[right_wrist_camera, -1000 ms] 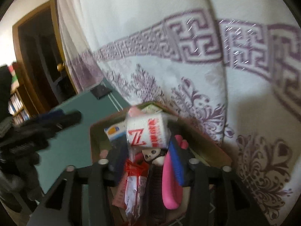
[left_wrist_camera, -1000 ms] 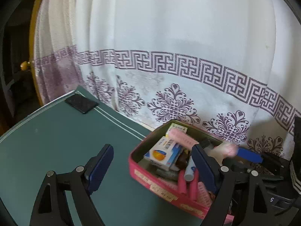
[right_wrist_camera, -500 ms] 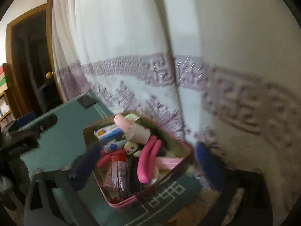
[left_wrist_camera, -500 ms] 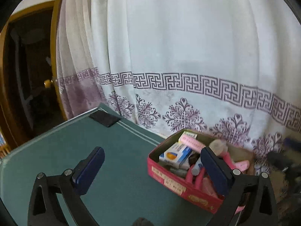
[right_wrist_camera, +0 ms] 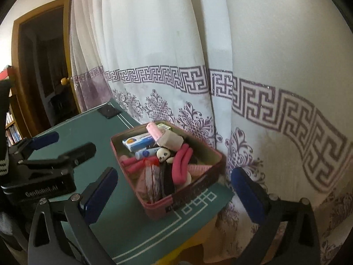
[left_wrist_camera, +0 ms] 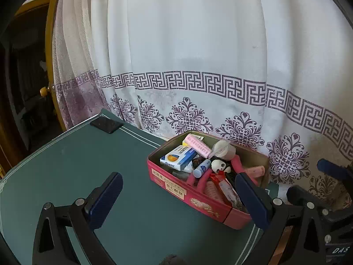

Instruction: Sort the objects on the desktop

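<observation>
A white curtain (left_wrist_camera: 187, 44) with purple patterned trim hangs behind a green tabletop (left_wrist_camera: 66, 165). Near the tabletop's far right corner sits a red tin box (left_wrist_camera: 198, 196), crammed with a blue-and-white carton (left_wrist_camera: 178, 159), pink hair rollers (right_wrist_camera: 182, 165), a small panda figure (left_wrist_camera: 219, 165) and a lip-balm tube (left_wrist_camera: 201, 165). The left gripper (left_wrist_camera: 176, 201) and right gripper (right_wrist_camera: 174, 192) hover before it, fingers spread wide, holding nothing. A black phone (left_wrist_camera: 106, 124) lies at the far left corner.
</observation>
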A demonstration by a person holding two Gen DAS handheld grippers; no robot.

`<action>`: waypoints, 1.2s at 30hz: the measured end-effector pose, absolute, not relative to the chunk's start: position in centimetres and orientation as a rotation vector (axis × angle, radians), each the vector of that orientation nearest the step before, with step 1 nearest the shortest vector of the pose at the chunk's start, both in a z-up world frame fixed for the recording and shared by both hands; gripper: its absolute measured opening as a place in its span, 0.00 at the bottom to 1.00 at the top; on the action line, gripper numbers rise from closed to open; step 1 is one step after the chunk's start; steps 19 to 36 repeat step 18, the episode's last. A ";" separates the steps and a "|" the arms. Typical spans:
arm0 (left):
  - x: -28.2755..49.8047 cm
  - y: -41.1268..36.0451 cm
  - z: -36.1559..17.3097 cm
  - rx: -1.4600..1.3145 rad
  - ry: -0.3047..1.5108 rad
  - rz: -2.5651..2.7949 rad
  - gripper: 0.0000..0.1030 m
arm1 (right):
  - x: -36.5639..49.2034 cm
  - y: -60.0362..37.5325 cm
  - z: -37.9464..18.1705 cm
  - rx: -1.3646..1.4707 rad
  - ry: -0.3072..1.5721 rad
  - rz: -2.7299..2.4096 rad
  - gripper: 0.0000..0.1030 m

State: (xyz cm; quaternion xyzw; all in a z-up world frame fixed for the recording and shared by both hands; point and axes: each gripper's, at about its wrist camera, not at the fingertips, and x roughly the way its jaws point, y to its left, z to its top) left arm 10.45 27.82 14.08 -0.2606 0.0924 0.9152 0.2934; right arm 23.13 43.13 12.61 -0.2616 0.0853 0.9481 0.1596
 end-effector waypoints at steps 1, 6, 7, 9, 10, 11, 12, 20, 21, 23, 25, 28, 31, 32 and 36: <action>10.5 27.9 14.1 -0.696 0.248 2.439 1.00 | 23.2 43.1 12.6 -0.750 0.247 2.712 1.00; 10.8 28.2 14.1 -0.712 0.255 2.438 1.00 | 23.3 42.9 12.7 -0.751 0.236 2.710 1.00; 10.9 28.3 14.0 -0.713 0.258 2.435 1.00 | 23.3 43.0 12.6 -0.755 0.239 2.709 1.00; 10.8 28.5 13.9 -0.720 0.265 2.431 1.00 | 23.2 43.2 12.4 -0.763 0.250 2.703 1.00; 10.8 28.7 13.8 -0.725 0.268 2.426 1.00 | 23.1 43.3 12.3 -0.767 0.254 2.700 1.00; 10.8 28.8 13.8 -0.727 0.268 2.421 1.00 | 23.1 43.4 12.2 -0.771 0.257 2.697 1.00; 10.8 28.9 13.8 -0.729 0.267 2.414 1.00 | 23.0 43.5 12.1 -0.777 0.261 2.694 1.00; 10.4 29.0 13.2 -0.745 0.281 2.394 1.00 | 22.9 44.0 11.5 -0.791 0.271 2.682 1.00; 10.4 29.0 13.2 -0.745 0.281 2.394 1.00 | 22.9 44.0 11.5 -0.791 0.271 2.682 1.00; 10.4 29.0 13.2 -0.745 0.281 2.394 1.00 | 22.9 44.0 11.5 -0.791 0.271 2.682 1.00; 10.4 29.0 13.2 -0.745 0.281 2.394 1.00 | 22.9 44.0 11.5 -0.791 0.271 2.682 1.00; 10.4 29.0 13.2 -0.745 0.281 2.394 1.00 | 22.9 44.0 11.5 -0.791 0.271 2.682 1.00; 10.4 29.0 13.2 -0.745 0.281 2.394 1.00 | 22.9 44.0 11.5 -0.791 0.271 2.682 1.00; 10.4 29.0 13.2 -0.745 0.281 2.394 1.00 | 22.9 44.0 11.5 -0.791 0.271 2.682 1.00; 10.4 29.0 13.2 -0.745 0.281 2.394 1.00 | 22.9 44.0 11.5 -0.791 0.271 2.682 1.00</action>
